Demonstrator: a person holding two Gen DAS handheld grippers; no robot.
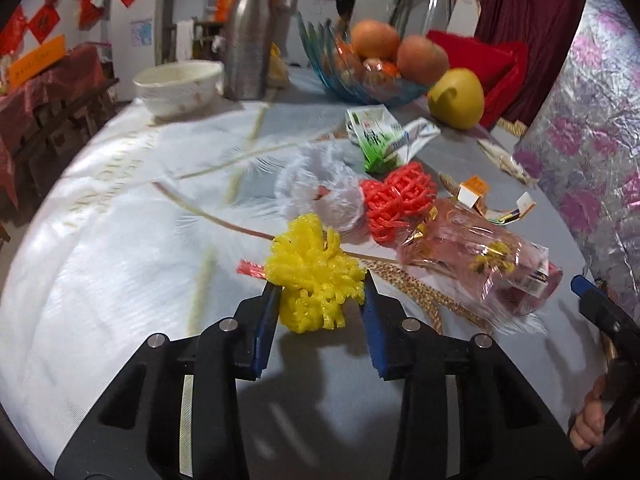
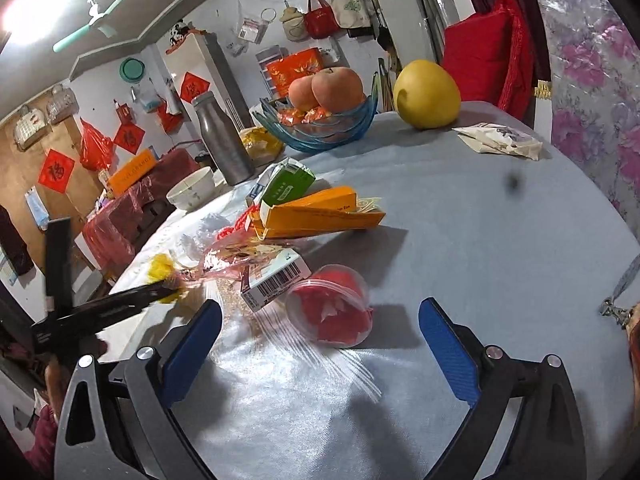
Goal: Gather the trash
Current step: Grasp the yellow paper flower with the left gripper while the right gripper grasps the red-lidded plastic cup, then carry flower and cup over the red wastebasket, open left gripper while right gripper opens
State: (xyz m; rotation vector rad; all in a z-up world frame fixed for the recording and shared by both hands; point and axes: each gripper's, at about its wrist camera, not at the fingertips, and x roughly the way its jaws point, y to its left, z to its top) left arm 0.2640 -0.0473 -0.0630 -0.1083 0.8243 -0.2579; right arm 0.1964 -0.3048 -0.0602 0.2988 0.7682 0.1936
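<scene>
Stood at far side of grey tablecloth (image 2: 500, 240): blue glass fruit bowl (image 1: 320, 60) holding apples (image 1: 422, 60), yellow pomelo (image 2: 426, 94) just beside it, steel bottle (image 1: 248, 40), white ceramic bowl (image 1: 178, 86). Behind: red cushion (image 2: 484, 60), red paper decorations (image 2: 56, 170) on wall, tote bags (image 2: 320, 16) hung up high, ceiling fan (image 2: 96, 18).

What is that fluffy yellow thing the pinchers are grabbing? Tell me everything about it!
The yellow foam net is a soft, stretchy mesh sleeve, the kind wrapped around fruit, scrunched into a frilly ball. It looks like light plastic foam, bright yellow with curly loops. It sits on the white tablecloth, squeezed between the blue fingers of the left gripper. A thin red strip pokes out beside it, and a crumpled clear bag lies just behind.
</scene>
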